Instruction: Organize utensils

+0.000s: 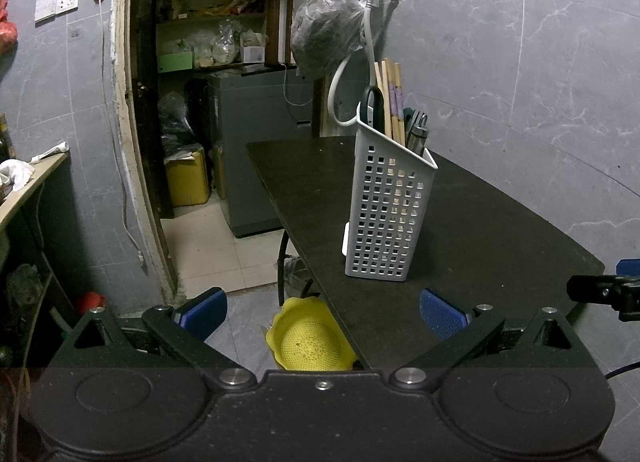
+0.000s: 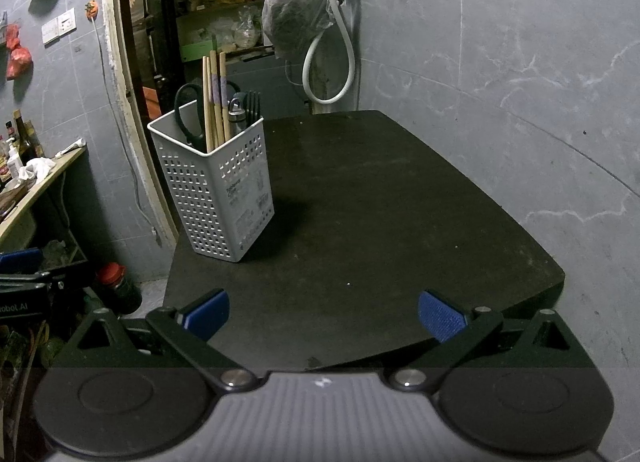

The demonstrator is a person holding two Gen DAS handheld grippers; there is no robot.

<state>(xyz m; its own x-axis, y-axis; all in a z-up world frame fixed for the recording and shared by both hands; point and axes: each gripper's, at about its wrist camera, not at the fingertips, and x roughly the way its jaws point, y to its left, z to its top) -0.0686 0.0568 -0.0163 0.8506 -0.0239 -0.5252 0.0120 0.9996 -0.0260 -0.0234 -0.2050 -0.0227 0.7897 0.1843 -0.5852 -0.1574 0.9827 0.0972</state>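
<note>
Near the tabletop's (image 2: 360,202) left edge, the basket (image 2: 218,190) holds utensils upright; both grippers (image 1: 322,312) (image 2: 324,314) hover, fingers spread, empty.

— What is seen on the table?

— A white perforated caddy (image 1: 390,218) (image 2: 218,186) is stood upright on the dark tabletop, near its left edge. A printed label is carried on one of its sides, as shown in the right wrist view.

— And what is held inside it?

— Several light wooden chopsticks (image 1: 390,102) (image 2: 214,98) are stood on end, leaning slightly, their tops well above the rim. Scissors with dark handles (image 1: 373,108) (image 2: 190,112) are placed beside them, handles up. A dark fork (image 2: 251,106) and a metal-topped utensil (image 1: 418,136) (image 2: 236,114) are lodged at the far corner; their lower parts are hidden by the wall.
</note>
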